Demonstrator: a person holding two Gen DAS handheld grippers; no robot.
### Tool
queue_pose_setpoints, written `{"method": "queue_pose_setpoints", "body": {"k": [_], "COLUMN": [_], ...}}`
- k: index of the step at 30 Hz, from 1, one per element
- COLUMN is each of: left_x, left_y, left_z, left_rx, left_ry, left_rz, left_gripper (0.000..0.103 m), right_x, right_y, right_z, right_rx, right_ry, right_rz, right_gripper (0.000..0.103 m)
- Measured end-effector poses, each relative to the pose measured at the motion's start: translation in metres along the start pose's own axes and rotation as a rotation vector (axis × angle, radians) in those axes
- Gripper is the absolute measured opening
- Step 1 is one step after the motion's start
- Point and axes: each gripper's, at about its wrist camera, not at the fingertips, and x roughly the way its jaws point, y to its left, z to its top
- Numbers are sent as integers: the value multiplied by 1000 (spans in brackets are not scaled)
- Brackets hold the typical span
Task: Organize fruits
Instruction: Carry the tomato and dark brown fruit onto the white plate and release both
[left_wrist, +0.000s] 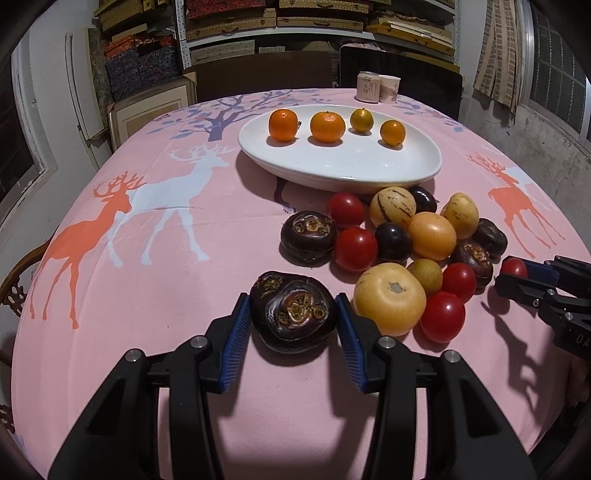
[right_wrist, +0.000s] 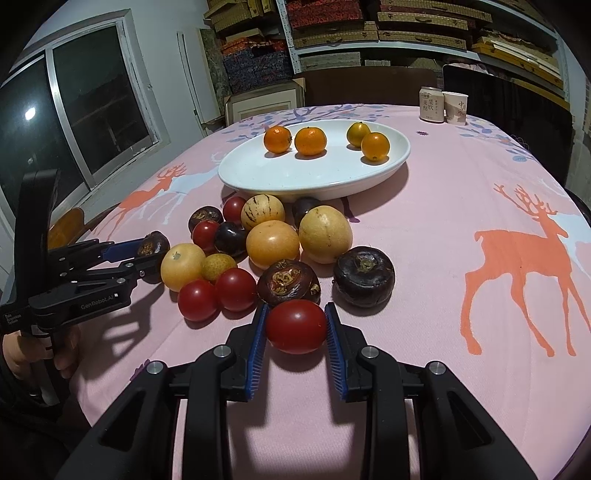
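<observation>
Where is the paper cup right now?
The paper cup stands at the table's far edge, right beside a drink can, behind the white plate of oranges.

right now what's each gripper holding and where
Left gripper: dark water chestnut, by its sides. Right gripper: red tomato, by its sides.

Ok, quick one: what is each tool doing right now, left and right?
Left tool: closed on the dark water chestnut, both pads against it.
Right tool: closed on a red tomato.
</observation>
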Motion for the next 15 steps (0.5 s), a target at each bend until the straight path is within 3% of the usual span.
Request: {"method": "queue_pose_setpoints", "body": {"k": [15], "left_x": [-32], "left_y": [14], "left_z": [2], "left_rx": [-53], "left_ry": [-87], "left_rz": [-23], "left_gripper": [45], "right_x": [-10], "right_y": [-4], "right_z": [0], "right_rx": [11], "right_ry": [-44], "right_rz": [57], "right_gripper": [31]}}
